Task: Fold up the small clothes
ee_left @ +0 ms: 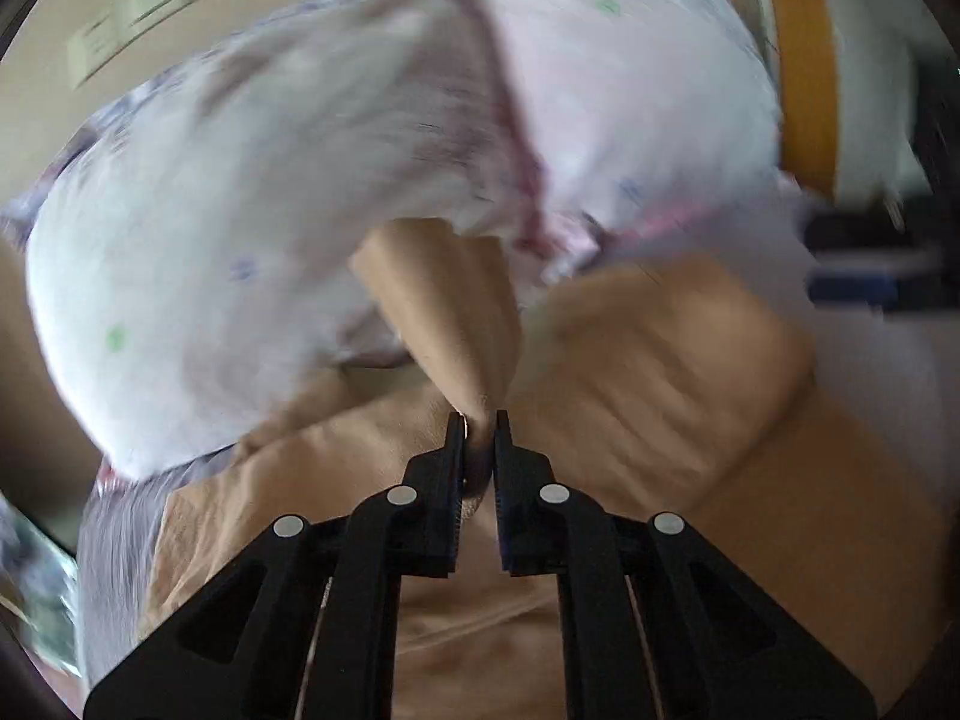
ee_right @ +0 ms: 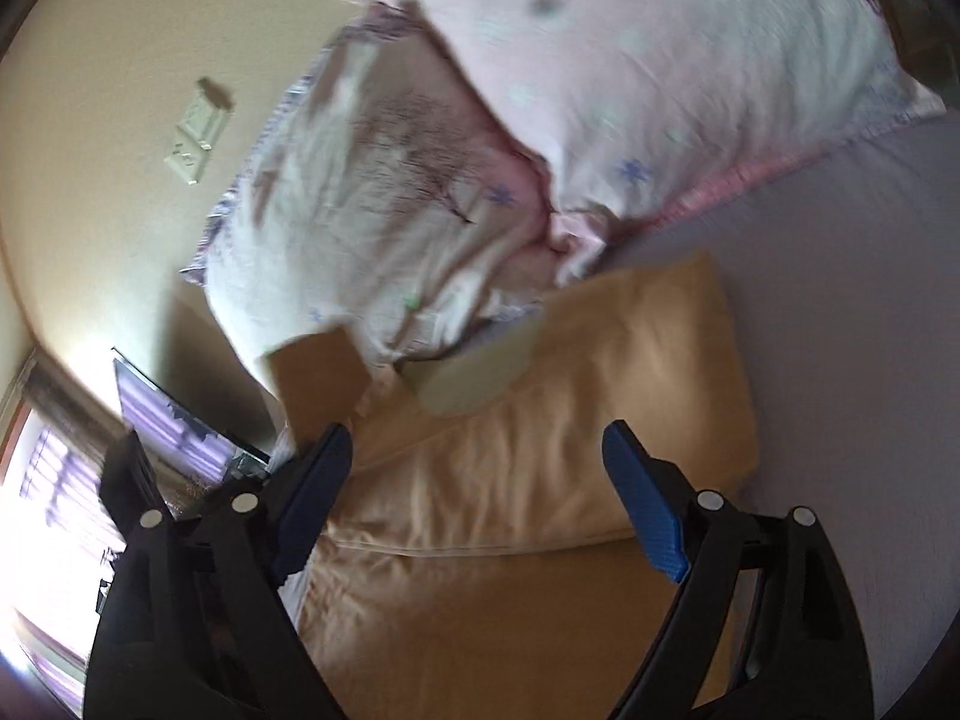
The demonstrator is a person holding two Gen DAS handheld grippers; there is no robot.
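A tan garment (ee_left: pixel 648 360) lies on the bed, partly folded over. My left gripper (ee_left: pixel 479 420) is shut on a pinched-up fold of this tan garment, which rises from between the jaws. In the right wrist view the tan garment (ee_right: pixel 540 432) lies folded below and ahead of my right gripper (ee_right: pixel 477 450), which is open and empty just above it. The left gripper's black arm (ee_right: pixel 138 480) shows at the left edge of that view.
Two pale pillows with small printed flowers (ee_left: pixel 240 210) (ee_right: pixel 630 60) lie just beyond the garment. The lilac bedsheet (ee_right: pixel 840 300) spreads to the right. A cream wall with a switch plate (ee_right: pixel 195 144) is behind; a window (ee_right: pixel 54 510) glows at lower left.
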